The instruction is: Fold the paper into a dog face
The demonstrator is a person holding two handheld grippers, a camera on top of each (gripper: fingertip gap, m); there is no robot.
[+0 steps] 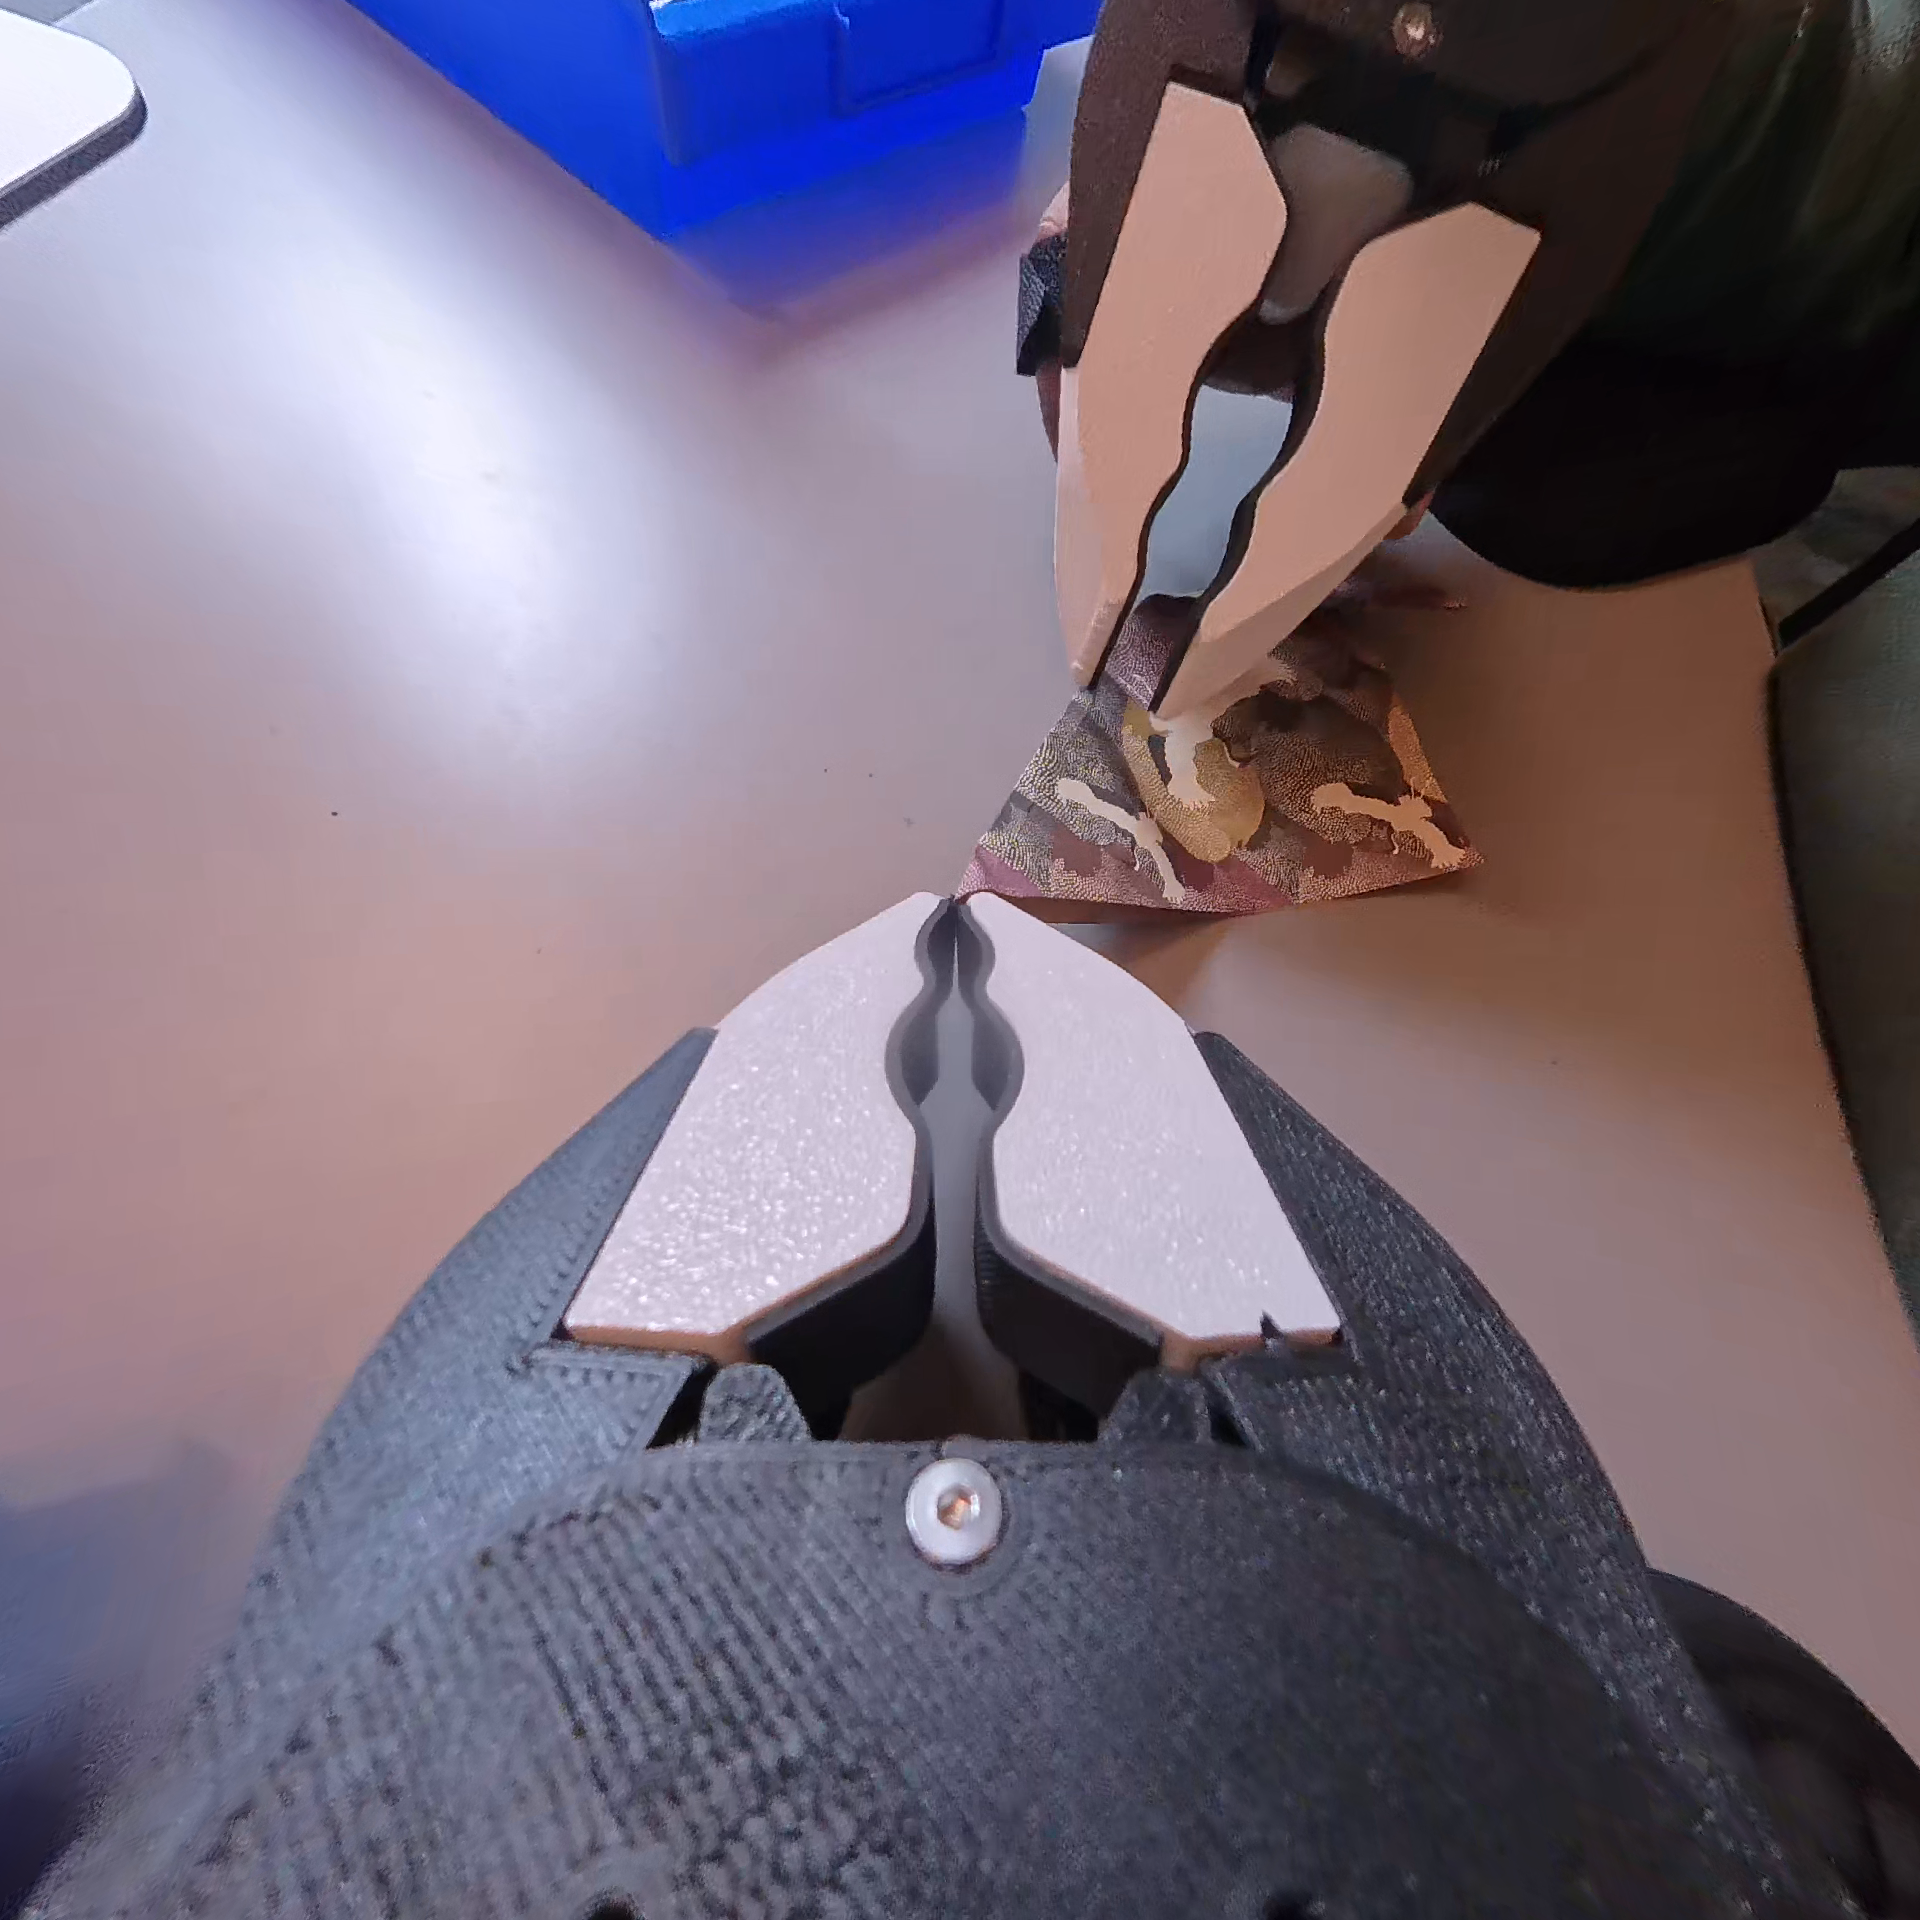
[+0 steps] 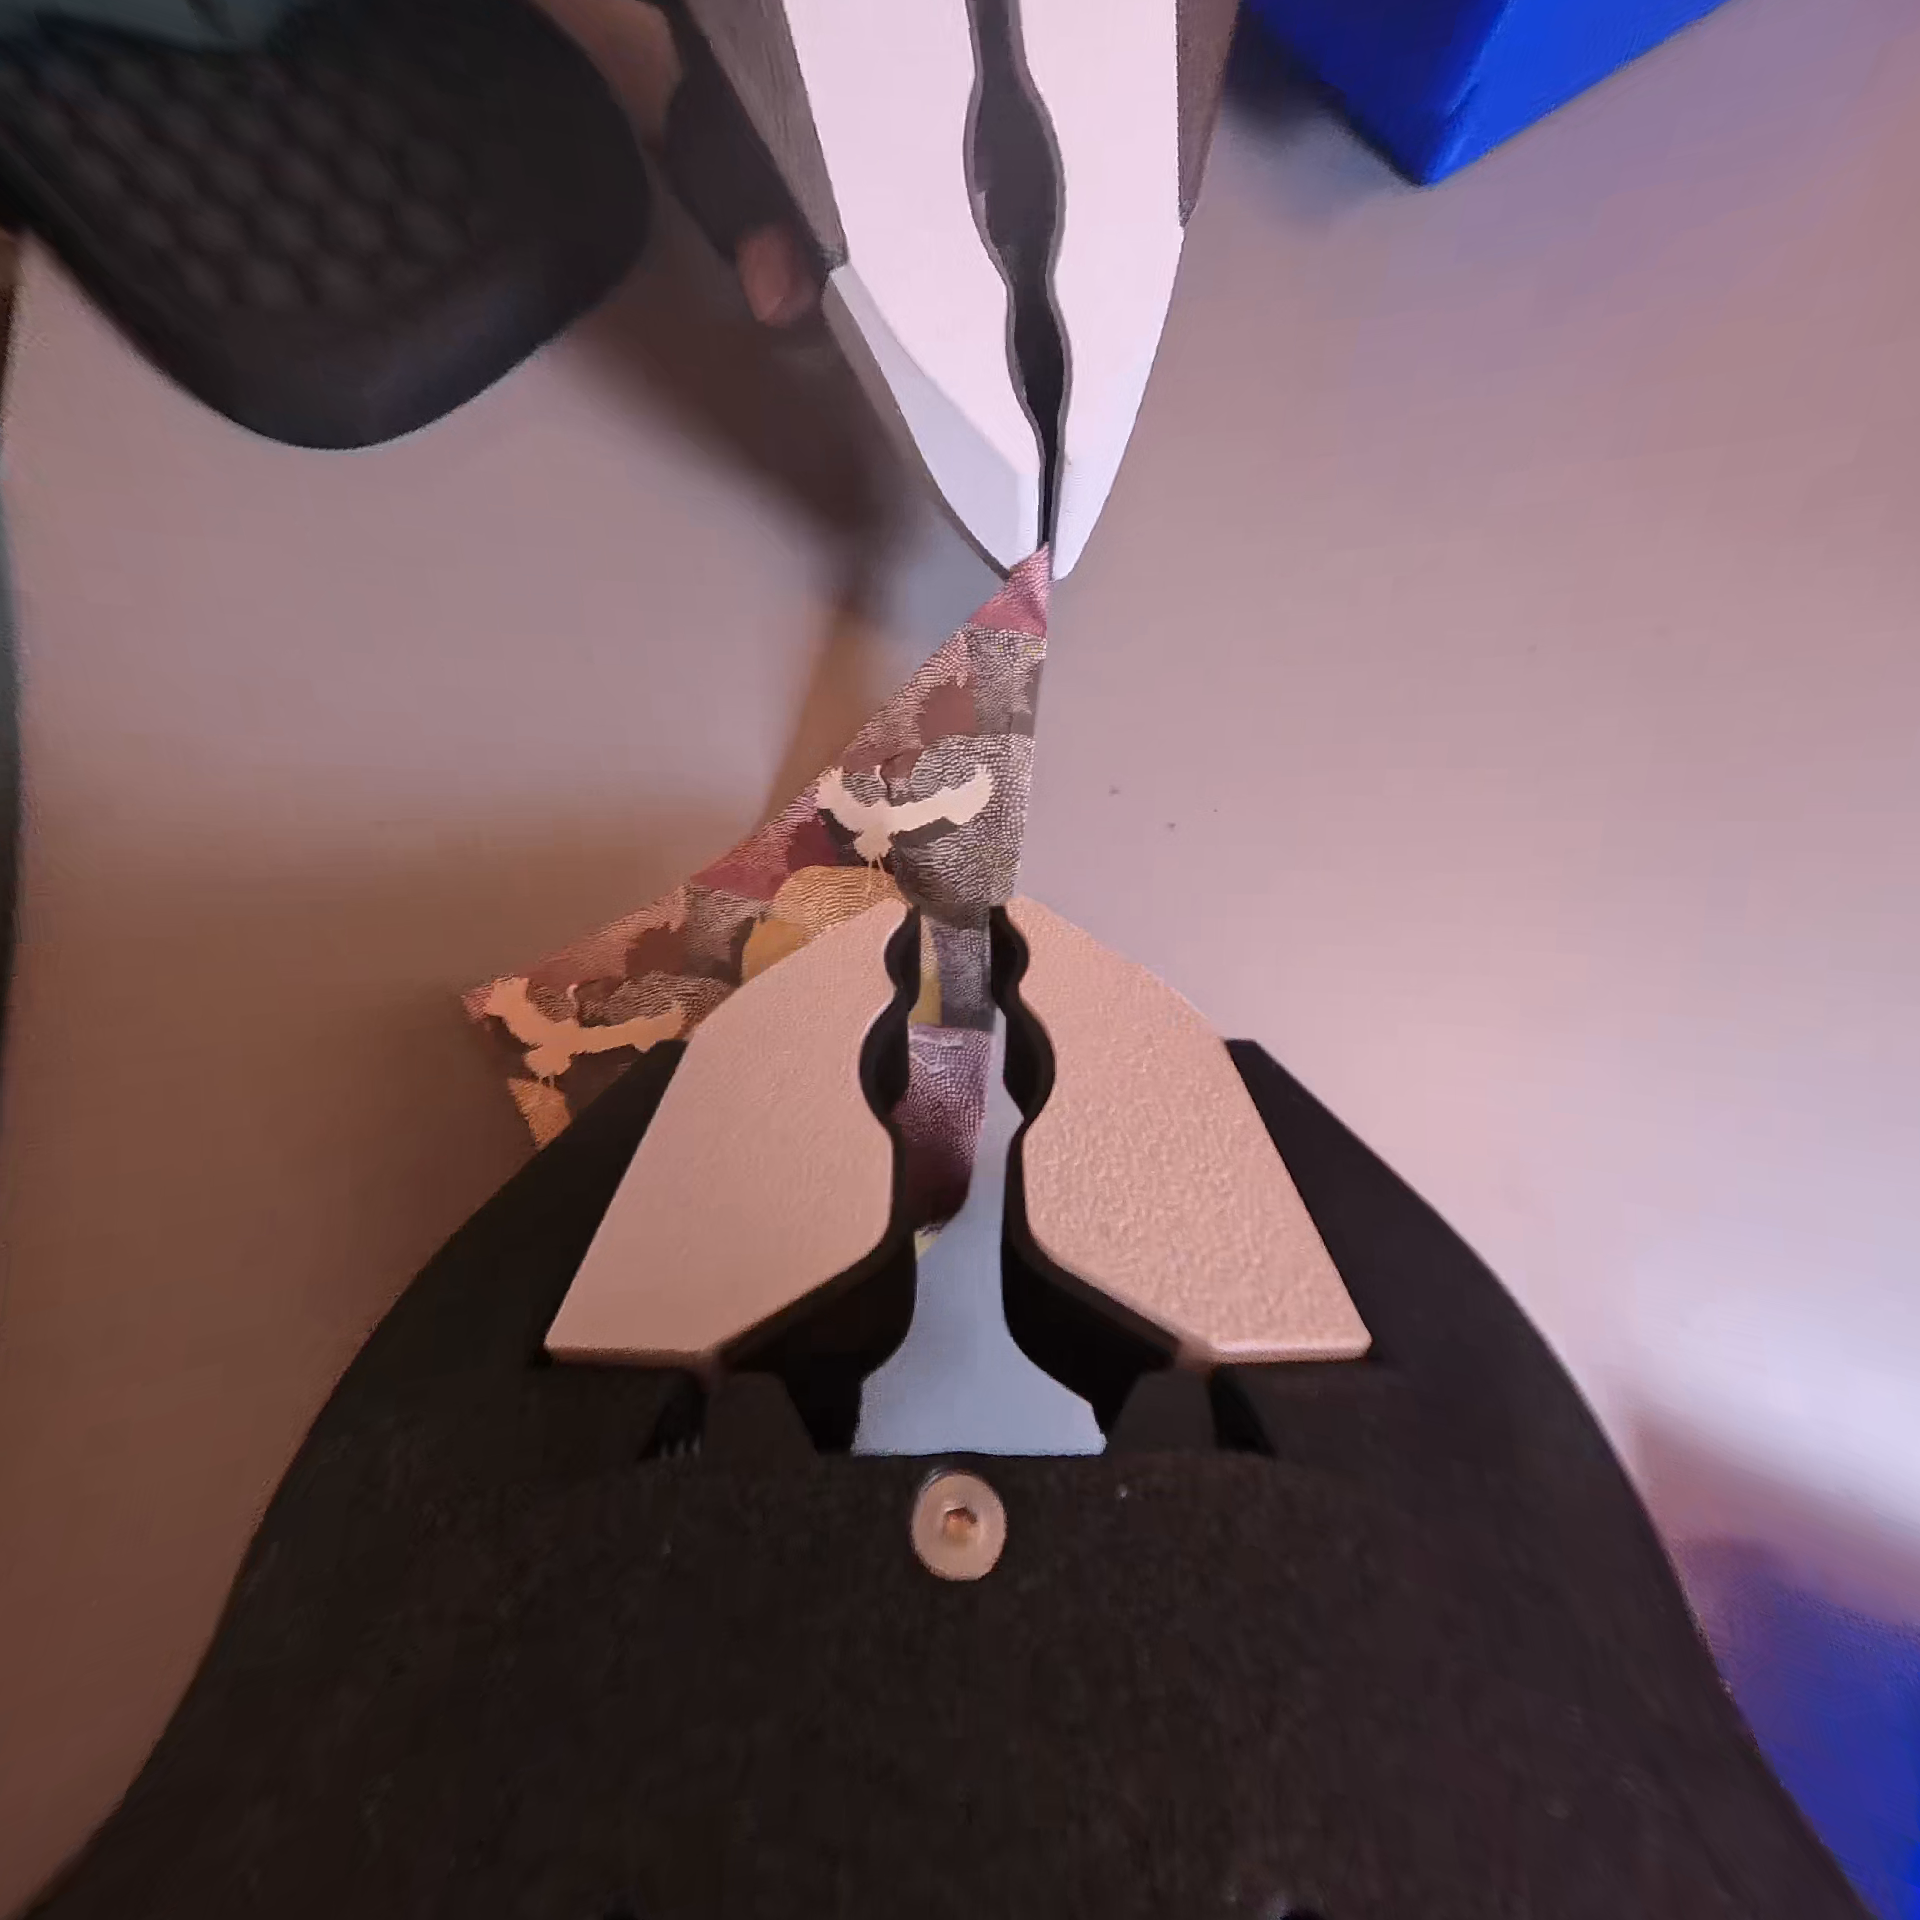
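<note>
The paper (image 1: 1247, 800) is a folded triangle with a brown, maroon and gold pattern and white birds, lying on the pale table (image 1: 520, 623). My left gripper (image 1: 954, 912) is shut, with the triangle's near corner pinched at its tips. In the right wrist view it (image 2: 1044, 551) holds the far tip of the paper (image 2: 935, 810). My right gripper (image 2: 954, 920) is slightly open, its tips pressed down on the paper, which shows through the gap. In the left wrist view it (image 1: 1127, 698) stands steeply on the paper's middle.
A blue bin (image 1: 831, 114) stands at the back of the table and also shows in the right wrist view (image 2: 1475, 73). A white rounded object (image 1: 52, 114) lies at the far left. The table edge (image 1: 1787, 935) runs along the right. A dark mesh object (image 2: 291, 208) lies beyond the paper. My hands' fingertips stand some 7 cm from each other.
</note>
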